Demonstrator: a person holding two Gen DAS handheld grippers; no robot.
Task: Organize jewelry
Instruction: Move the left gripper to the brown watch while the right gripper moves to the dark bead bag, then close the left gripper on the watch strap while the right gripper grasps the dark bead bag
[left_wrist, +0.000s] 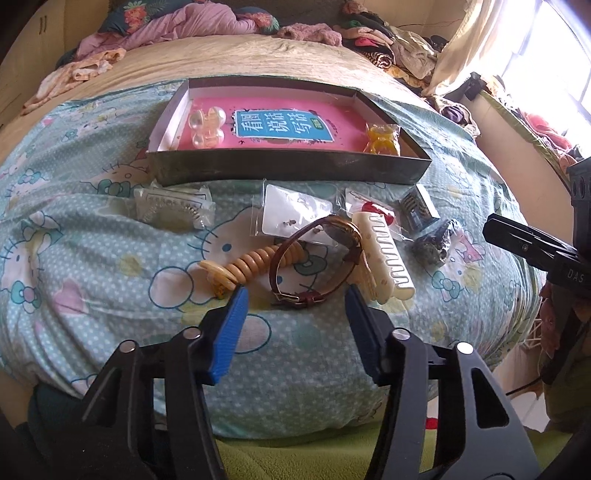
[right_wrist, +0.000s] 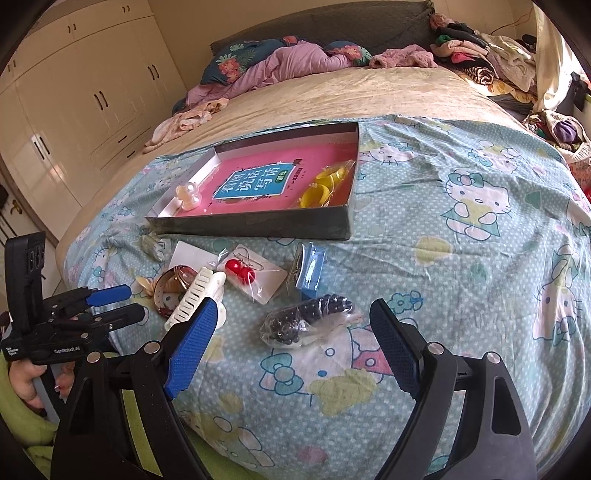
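Observation:
A shallow grey box (left_wrist: 288, 168) (right_wrist: 258, 223) with a pink book inside holds a pearl piece (left_wrist: 207, 123) (right_wrist: 189, 194) and yellow bagged jewelry (left_wrist: 382, 138) (right_wrist: 321, 186). Loose items lie in front of it on the bed. My left gripper (left_wrist: 295, 295) is open, its jaws on either side of a brown-strap watch (left_wrist: 314, 258), just short of it. A cream hair claw (left_wrist: 384, 254) (right_wrist: 195, 295) lies beside the watch. My right gripper (right_wrist: 291, 321) is open, with a bag of dark beads (right_wrist: 306, 323) (left_wrist: 436, 240) between its fingertips.
A beige bead bracelet (left_wrist: 251, 266), bagged earrings (left_wrist: 291, 218), a red cherry piece (right_wrist: 240, 273), a blue packet (right_wrist: 310, 269) and a bagged chain (left_wrist: 173, 208) lie on the Hello Kitty sheet (right_wrist: 461, 258). Clothes are piled at the bed's far end (right_wrist: 472, 62). Wardrobes (right_wrist: 74, 92) stand left.

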